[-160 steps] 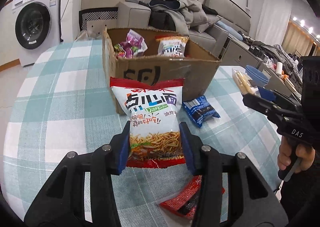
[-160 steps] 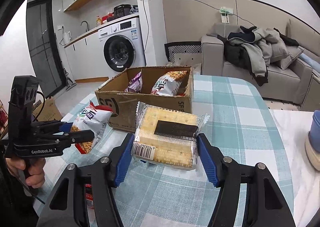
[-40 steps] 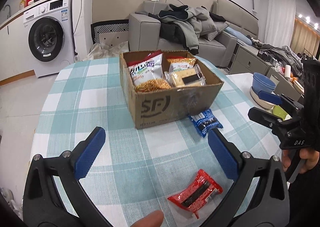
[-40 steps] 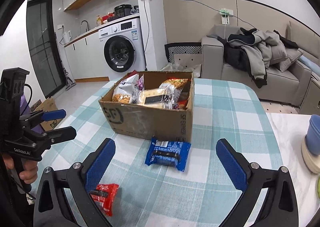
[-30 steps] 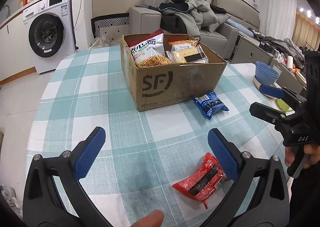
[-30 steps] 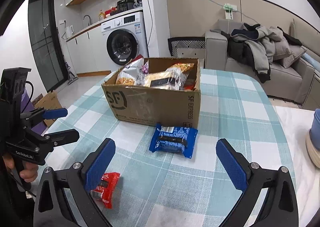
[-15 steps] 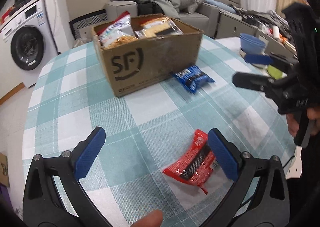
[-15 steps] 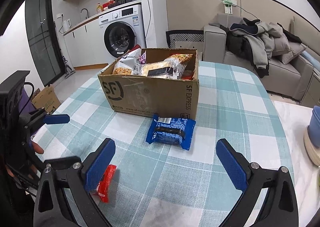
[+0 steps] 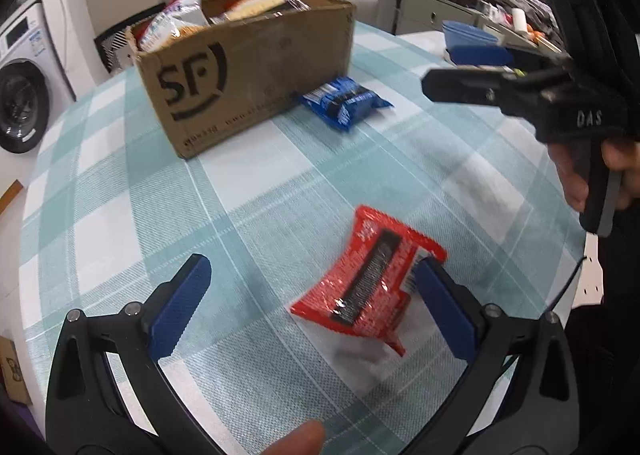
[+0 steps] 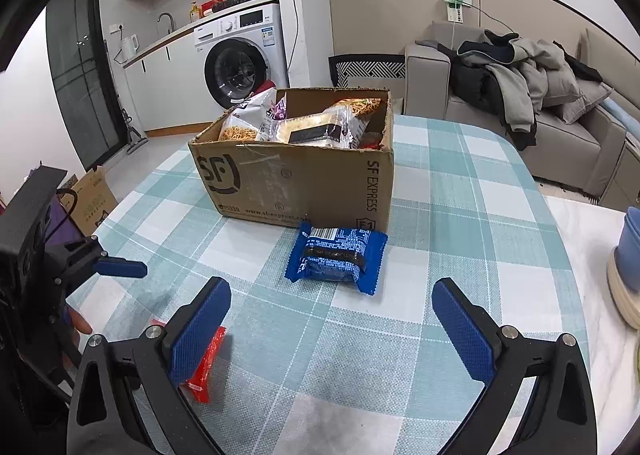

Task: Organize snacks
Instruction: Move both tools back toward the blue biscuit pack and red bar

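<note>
A cardboard SF box (image 9: 248, 67) (image 10: 296, 179) holding several snack bags stands on the checked tablecloth. A red snack packet (image 9: 370, 279) lies on the cloth between my left gripper's open fingers, close to the right pad; it also shows in the right wrist view (image 10: 206, 365). A blue snack packet (image 10: 336, 257) (image 9: 346, 103) lies just in front of the box. My left gripper (image 9: 312, 311) is open and low over the table. My right gripper (image 10: 330, 331) is open and empty, just short of the blue packet.
Stacked bowls (image 10: 628, 255) stand at the table's right edge. A sofa with coats (image 10: 520, 95) is behind the table and a washing machine (image 10: 240, 63) at the back left. A small cardboard box (image 10: 90, 203) sits on the floor at left.
My left gripper has moved down and forward so the red packet lies between its fingers. My right gripper has moved closer to the blue packet. Both stay open.
</note>
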`<state>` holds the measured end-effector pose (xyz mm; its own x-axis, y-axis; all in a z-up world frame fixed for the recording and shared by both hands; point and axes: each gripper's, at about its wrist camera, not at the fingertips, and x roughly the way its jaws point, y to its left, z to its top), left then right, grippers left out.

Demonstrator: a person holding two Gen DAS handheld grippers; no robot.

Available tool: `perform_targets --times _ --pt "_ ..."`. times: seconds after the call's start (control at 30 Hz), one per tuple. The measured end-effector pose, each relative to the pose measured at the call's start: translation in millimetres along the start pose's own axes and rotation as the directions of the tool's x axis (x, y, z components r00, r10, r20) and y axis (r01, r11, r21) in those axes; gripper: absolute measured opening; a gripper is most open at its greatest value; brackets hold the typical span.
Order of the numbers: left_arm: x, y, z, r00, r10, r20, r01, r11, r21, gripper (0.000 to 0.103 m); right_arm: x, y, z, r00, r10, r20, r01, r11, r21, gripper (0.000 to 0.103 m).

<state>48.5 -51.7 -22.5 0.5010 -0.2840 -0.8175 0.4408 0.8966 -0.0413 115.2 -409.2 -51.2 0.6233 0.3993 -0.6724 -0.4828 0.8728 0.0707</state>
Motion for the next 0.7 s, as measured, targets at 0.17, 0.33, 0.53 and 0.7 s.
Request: perform_targets --times 0.17,0.33,0.53,0.7 --pt "10.4 -7.5 -6.9 0.999 -0.01 -0.051 0.012 0.999 0.048 0.102 4.2 1.4 -1.6 1.0 -0.001 -0.013 0.001 1.0 -0.007 0.102" --pt "18.9 0.1 -7.3 0.998 -0.009 -0.066 0.009 1.0 0.005 0.102 7.3 1.3 -3.5 1.0 0.0 -0.023 0.0 1.0 -0.007 0.102" --pt "25.4 19.5 -4.8 0.997 0.003 -0.077 -0.01 0.996 -0.093 0.102 16.1 -1.6 -6.4 0.999 -0.008 -0.054 0.008 1.0 0.0 0.102" --pt "26.9 33.7 -2.5 0.997 0.032 -0.076 -0.043 0.986 -0.159 0.102 31.9 -4.2 -12.1 0.995 -0.016 -0.098 0.017 1.0 0.011 0.102"
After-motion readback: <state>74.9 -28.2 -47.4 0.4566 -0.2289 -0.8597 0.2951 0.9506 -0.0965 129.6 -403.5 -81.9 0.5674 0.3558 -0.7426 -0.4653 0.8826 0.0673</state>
